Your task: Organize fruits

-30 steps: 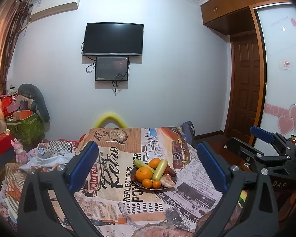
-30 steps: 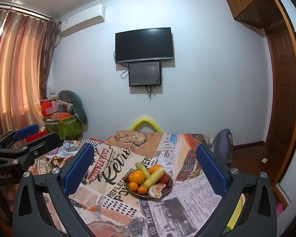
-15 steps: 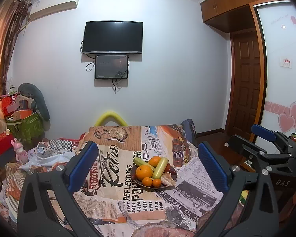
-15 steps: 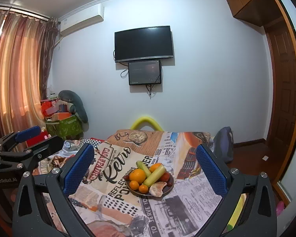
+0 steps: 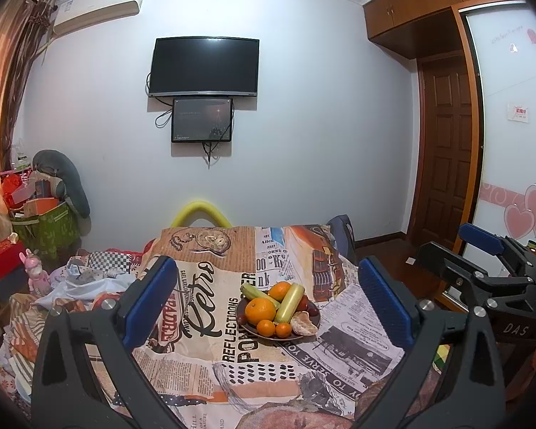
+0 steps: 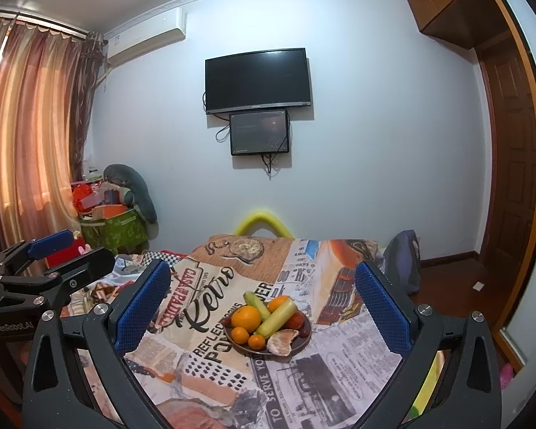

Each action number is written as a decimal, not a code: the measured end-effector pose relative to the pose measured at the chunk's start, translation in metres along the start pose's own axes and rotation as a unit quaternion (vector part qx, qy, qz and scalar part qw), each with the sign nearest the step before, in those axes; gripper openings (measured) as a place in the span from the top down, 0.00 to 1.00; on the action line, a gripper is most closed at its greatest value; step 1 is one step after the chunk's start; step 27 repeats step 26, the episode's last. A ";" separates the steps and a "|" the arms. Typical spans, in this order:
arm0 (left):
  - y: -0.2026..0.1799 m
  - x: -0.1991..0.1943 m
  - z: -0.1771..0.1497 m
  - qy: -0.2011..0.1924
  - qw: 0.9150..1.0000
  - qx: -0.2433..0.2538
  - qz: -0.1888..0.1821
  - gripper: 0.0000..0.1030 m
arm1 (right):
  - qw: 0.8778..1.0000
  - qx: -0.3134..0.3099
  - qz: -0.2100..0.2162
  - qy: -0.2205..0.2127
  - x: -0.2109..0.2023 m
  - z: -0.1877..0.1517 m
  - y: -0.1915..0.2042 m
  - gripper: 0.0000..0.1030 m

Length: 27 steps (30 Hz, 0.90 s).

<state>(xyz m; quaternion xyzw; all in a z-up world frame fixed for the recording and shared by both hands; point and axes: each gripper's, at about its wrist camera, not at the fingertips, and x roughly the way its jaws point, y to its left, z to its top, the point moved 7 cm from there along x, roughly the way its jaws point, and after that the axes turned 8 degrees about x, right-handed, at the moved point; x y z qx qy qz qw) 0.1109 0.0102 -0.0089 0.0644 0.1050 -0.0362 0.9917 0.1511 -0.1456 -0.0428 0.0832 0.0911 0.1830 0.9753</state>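
Newspaper-print tablecloth is seen bearing, at 12 o'clock, the dark round plate already piled with oranges and green fruits, while the left gripper and right gripper are held wide apart and empty, so the step cannot be judged.

Your left tool is held level, facing forward, its blue-padded fingers spread wide with nothing between them. Your right tool sits beside it, just as level, jaws equally wide and empty. Each shows at the edge of the other's view.
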 end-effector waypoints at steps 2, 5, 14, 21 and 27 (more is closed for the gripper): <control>0.000 0.000 0.000 0.000 1.000 0.000 -0.001 0.00 | 1.000 -0.001 0.001 -0.001 -0.002 0.001 0.001 0.00; -0.001 -0.001 0.000 -0.001 1.000 0.001 -0.002 0.00 | 1.000 0.001 0.004 0.000 -0.003 0.001 0.001 0.00; -0.004 -0.003 0.002 -0.006 1.000 0.003 -0.006 0.00 | 1.000 0.008 0.003 0.001 -0.001 0.001 -0.002 0.00; -0.005 -0.003 0.002 -0.005 1.000 0.004 -0.007 0.00 | 1.000 0.007 0.003 0.001 -0.001 0.001 -0.002 0.00; -0.005 -0.002 0.001 -0.003 1.000 0.002 -0.009 0.00 | 1.000 0.008 0.003 0.001 -0.001 0.001 -0.002 0.00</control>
